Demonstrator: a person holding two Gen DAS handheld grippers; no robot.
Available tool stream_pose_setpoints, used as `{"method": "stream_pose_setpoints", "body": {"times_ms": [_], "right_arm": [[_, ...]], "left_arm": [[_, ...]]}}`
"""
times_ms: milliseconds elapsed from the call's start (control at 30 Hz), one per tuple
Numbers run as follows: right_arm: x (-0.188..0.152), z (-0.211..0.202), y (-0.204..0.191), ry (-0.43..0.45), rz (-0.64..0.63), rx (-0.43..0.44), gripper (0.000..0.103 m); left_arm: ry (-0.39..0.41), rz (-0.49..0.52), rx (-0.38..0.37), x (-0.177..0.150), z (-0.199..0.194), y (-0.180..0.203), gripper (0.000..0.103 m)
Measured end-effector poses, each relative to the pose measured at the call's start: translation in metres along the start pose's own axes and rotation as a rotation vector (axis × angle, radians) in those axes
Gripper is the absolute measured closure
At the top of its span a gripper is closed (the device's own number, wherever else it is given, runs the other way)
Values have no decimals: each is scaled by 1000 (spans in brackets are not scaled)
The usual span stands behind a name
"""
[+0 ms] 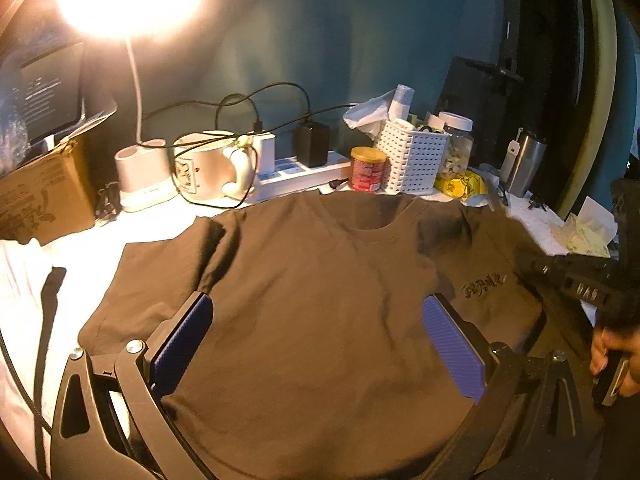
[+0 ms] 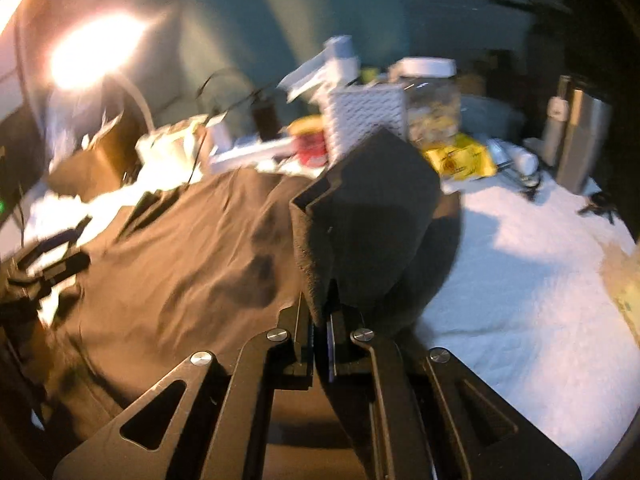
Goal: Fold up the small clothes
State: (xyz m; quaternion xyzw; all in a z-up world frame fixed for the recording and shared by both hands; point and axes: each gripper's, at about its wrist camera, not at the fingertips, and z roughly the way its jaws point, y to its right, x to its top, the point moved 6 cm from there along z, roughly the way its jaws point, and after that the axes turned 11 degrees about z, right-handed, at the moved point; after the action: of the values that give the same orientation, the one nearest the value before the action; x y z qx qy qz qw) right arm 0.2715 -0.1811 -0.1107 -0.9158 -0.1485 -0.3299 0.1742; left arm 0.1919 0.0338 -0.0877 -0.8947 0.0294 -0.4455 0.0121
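White-covered bench [image 2: 520,280] under lamp glare, brown T-shirt [image 1: 320,300] spread flat, collar toward the white basket [image 1: 412,160].
Right gripper [image 2: 324,320] clenched on a lifted shirt fold, likely to carry it across; left gripper [image 1: 316,344] released, hovering over the shirt's middle.

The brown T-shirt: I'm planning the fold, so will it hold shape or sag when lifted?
Likely floppy: the T-shirt drapes limply from the shut right gripper. Probably light, since one pinched edge lifts it. It wrinkles easily, so it may bunch when dragged.
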Motion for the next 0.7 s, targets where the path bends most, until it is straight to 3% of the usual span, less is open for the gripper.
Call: {"method": "stream_pose_setpoints", "body": {"times_ms": [233, 367, 400, 700], "right_arm": [[-28, 21, -12, -102, -19, -53, 94], [-32, 18, -24, -105, -37, -36, 50], [-33, 16, -27, -107, -42, -34, 47], [-43, 5, -57, -139, -62, 20, 47]], "left_arm": [[-45, -22, 31, -17, -1, -21, 0], [-54, -35, 51, -23, -3, -35, 0], [-55, -36, 56, -24, -5, -39, 0], [-64, -58, 105, -35, -14, -81, 0]]}}
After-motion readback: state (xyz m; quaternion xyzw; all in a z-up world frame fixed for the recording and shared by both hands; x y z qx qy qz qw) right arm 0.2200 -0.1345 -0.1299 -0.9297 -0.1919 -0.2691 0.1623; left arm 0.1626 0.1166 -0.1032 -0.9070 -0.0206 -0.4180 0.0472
